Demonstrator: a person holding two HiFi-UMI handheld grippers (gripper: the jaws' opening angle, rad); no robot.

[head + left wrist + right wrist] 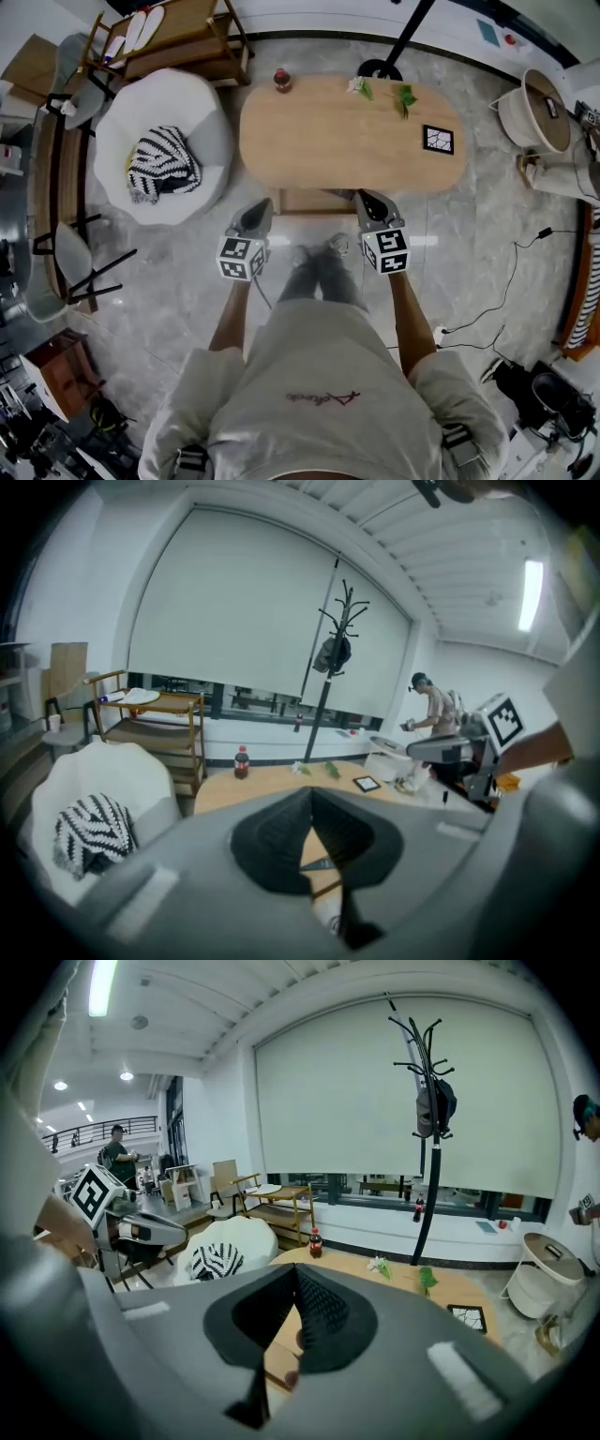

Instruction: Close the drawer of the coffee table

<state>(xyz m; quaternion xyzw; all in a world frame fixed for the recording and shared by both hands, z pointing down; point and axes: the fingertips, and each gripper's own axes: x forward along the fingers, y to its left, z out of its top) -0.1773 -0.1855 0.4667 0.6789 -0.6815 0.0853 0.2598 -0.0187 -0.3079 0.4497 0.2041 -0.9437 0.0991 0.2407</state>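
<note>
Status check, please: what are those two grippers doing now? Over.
Both shut and empty: left gripper, right gripper. The drawer of the coffee table sits slightly open, not yet pushed. Nothing seen blocking it.

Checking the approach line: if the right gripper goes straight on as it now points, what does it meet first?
Most likely the front of the light wooden drawer jutting from under the oval wooden coffee table; the right gripper, jaws together, aims near its right end. Depth unclear.

readable text: none | shirt [323, 375]: red script, illegible | bottle [281, 80] label: illegible
</note>
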